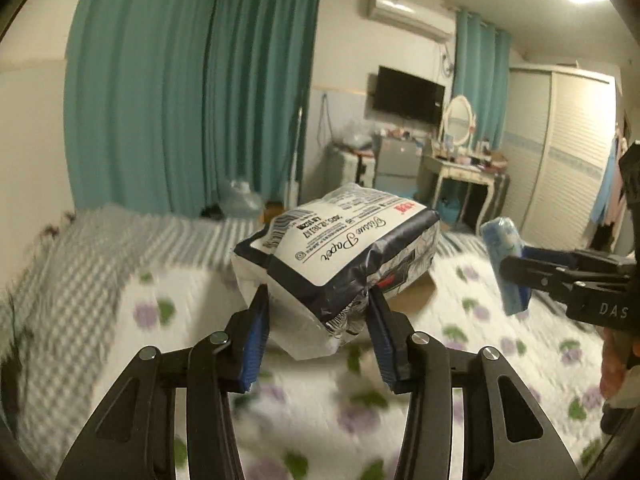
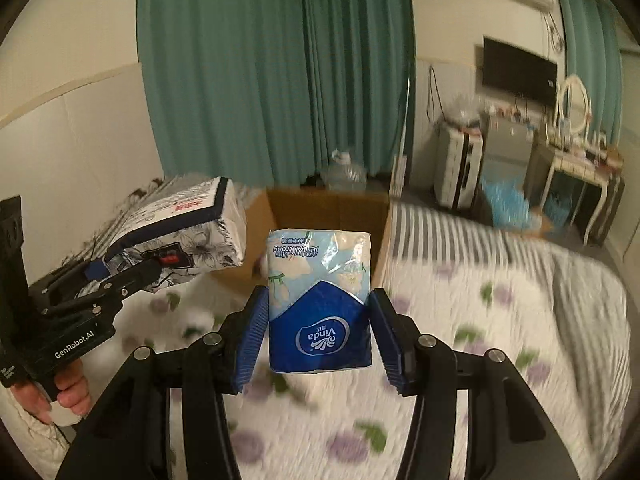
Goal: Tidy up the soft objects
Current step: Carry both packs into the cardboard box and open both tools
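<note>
My left gripper [image 1: 318, 300] is shut on a white and dark tissue paper pack [image 1: 340, 252] and holds it above the bed. The same pack shows in the right wrist view [image 2: 184, 232], at the left. My right gripper [image 2: 318, 304] is shut on a blue Vinda tissue pack [image 2: 320, 300], also held above the bed; it shows at the right of the left wrist view [image 1: 506, 264]. An open cardboard box [image 2: 328, 208] sits on the bed just beyond both packs.
The bed has a floral quilt [image 2: 460, 340] and a striped blanket [image 1: 80, 264]. Teal curtains [image 2: 280, 72] hang behind. A dressing table [image 1: 460, 168], a wardrobe [image 1: 560, 152] and a wall TV [image 1: 408, 94] stand at the far right.
</note>
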`<act>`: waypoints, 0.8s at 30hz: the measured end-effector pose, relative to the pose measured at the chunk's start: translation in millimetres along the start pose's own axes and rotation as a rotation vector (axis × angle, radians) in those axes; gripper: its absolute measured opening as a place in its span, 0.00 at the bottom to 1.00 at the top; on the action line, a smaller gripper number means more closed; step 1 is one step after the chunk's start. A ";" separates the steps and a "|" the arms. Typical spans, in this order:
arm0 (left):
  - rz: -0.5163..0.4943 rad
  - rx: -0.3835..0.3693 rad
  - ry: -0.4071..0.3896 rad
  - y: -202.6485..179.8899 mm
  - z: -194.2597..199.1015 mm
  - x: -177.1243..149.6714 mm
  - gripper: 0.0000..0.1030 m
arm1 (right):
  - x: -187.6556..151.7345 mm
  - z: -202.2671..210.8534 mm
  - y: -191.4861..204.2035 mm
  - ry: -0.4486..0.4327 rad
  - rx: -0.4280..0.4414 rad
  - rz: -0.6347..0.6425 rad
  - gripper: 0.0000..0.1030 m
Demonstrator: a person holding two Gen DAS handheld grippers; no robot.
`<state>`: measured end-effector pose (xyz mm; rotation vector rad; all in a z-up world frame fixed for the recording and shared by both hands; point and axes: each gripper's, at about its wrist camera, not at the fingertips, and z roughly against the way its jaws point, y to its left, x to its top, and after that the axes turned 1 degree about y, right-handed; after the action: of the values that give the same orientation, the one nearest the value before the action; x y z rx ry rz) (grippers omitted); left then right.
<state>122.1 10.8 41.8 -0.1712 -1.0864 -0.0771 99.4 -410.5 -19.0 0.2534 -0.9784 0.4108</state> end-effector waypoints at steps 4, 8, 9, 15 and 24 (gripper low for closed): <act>-0.034 0.024 -0.024 3.2 -30.2 35.6 0.44 | 36.9 -34.4 -2.6 -0.008 -0.008 0.007 0.50; -0.064 0.031 -0.004 7.8 -77.9 52.2 0.44 | 58.4 -87.2 -9.3 0.020 -0.007 -0.015 0.50; -0.074 0.036 0.007 7.8 -89.9 53.0 0.44 | 61.7 -101.8 -11.9 0.026 -0.006 -0.025 0.50; -0.112 0.036 0.080 16.4 -153.2 43.6 0.45 | 64.4 -171.3 -30.9 0.069 0.003 -0.083 0.50; -0.156 0.029 0.102 11.0 -183.9 31.6 0.71 | 55.9 -203.1 -39.0 0.024 -0.033 -0.100 0.83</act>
<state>299.0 -10.1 -14.8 -0.0555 -0.9968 -0.2073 296.2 -354.2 -82.0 0.2659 -0.9438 0.3059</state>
